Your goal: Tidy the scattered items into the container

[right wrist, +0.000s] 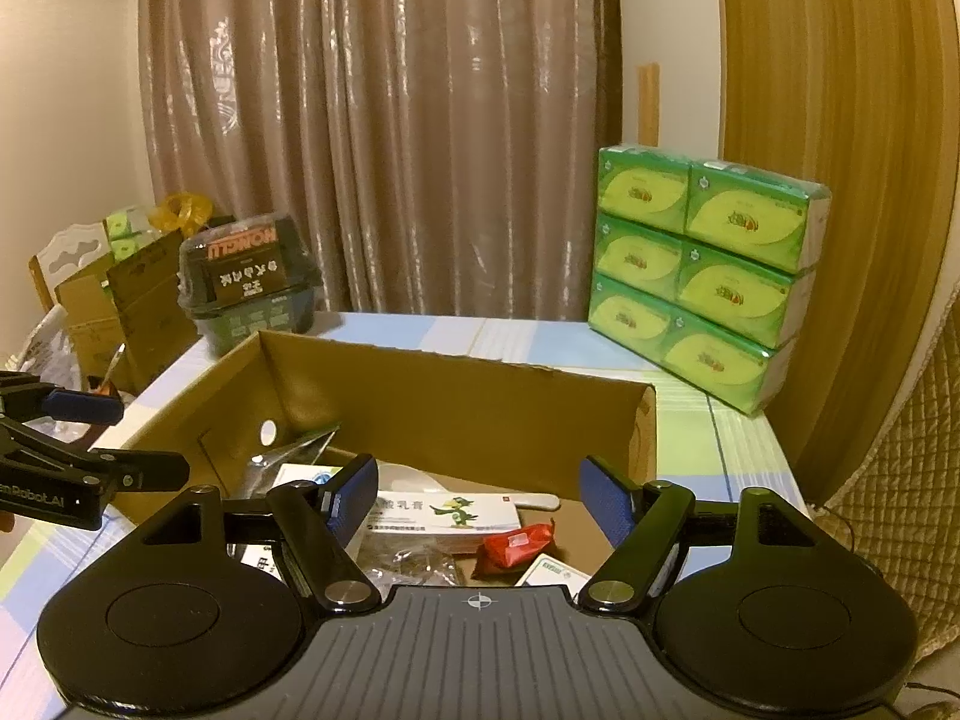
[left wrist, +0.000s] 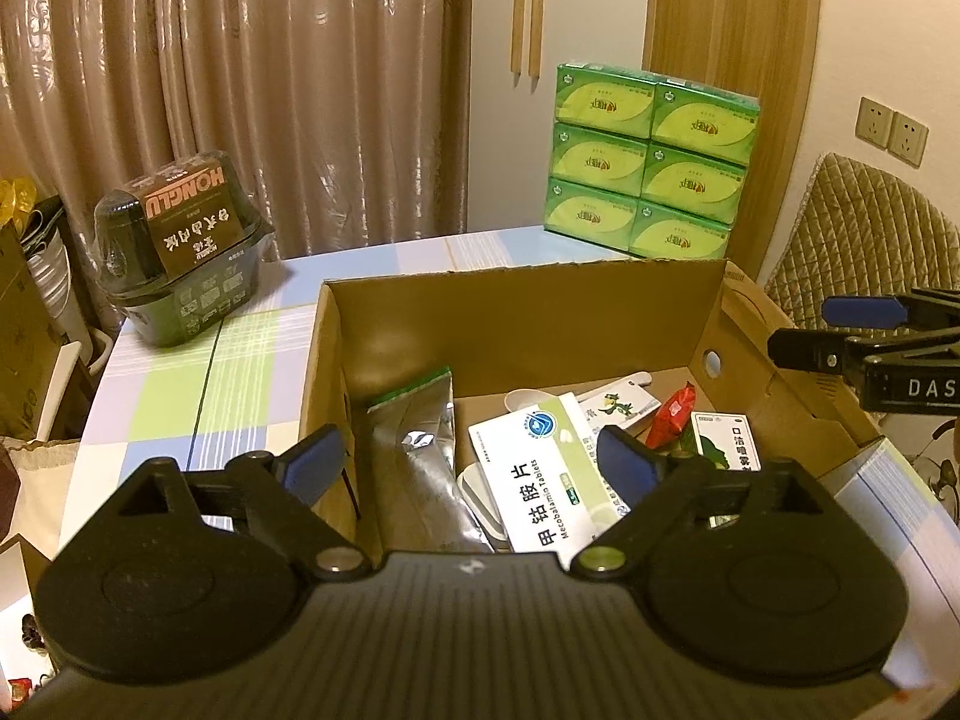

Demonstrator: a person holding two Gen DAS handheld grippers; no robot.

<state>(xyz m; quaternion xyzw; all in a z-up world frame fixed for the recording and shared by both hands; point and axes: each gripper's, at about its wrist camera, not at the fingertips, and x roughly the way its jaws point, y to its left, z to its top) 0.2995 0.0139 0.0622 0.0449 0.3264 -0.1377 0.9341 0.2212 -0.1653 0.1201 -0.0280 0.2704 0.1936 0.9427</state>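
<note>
Cardboard box [left wrist: 522,306] on a checked table [left wrist: 198,396], open at the top, already holding the small items. Inside: a silver foil pouch [left wrist: 420,450] leaning on the left wall, a white tablet carton [left wrist: 540,474] lying flat, a white plastic spoon [right wrist: 414,477], a second carton with a green cartoon dragon [right wrist: 456,513], a red sachet [right wrist: 516,543], and a small white-and-green spray box [left wrist: 723,441]. All likely light. Cartons stiff with flat faces, best pinched across the narrow sides; pouch soft and probably slippery, better taken at the sealed top edge; sachet crushable, wanting a gentle squeeze; spoon thin and smooth, best pinched at the handle.

Left gripper [left wrist: 474,459] poised above the box's near-left part, fingers wide apart, nothing between them. Right gripper [right wrist: 480,504] over the near-right part, fingers likewise spread and empty.

Elsewhere on the table, well apart from the box: a wrapped dark bowl set [left wrist: 186,252] at the far left and a green six-pack of tissues [left wrist: 648,162] at the back. Unclear whether these belong to the tidying; both bulky, too wide for a single pinch.
</note>
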